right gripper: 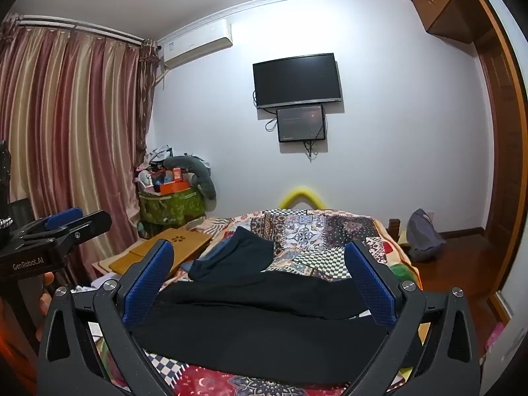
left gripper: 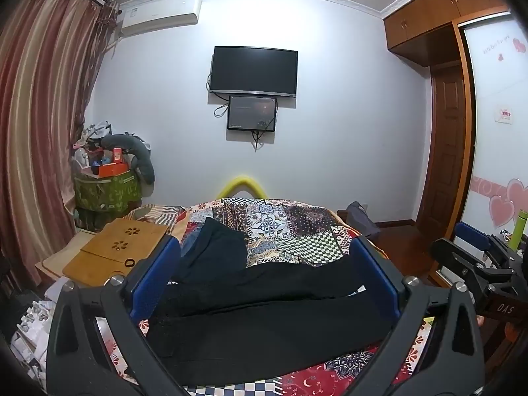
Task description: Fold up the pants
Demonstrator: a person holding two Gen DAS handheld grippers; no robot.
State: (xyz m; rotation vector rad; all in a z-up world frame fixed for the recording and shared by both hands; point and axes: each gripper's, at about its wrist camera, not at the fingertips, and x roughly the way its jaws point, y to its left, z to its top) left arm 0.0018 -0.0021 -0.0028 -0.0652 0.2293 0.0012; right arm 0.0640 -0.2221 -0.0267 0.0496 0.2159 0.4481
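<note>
Hovering over patchwork bed (left gripper: 297,227) w/ black pants (left gripper: 264,323) spread flat across near edge.
Left gripper (left gripper: 264,277) & right gripper (right gripper: 260,283) both wide apart, nothing held; best to pinch one pant end at both corners, lift evenly.

Both wrist views: bed (left gripper: 290,227), wall-facing.

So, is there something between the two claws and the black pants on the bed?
Nothing visible. The black pants lie spread across the patchwork quilt, just ahead of the open left claw and the open right claw. The dark garment lies beyond the pants, not in the way.
</note>
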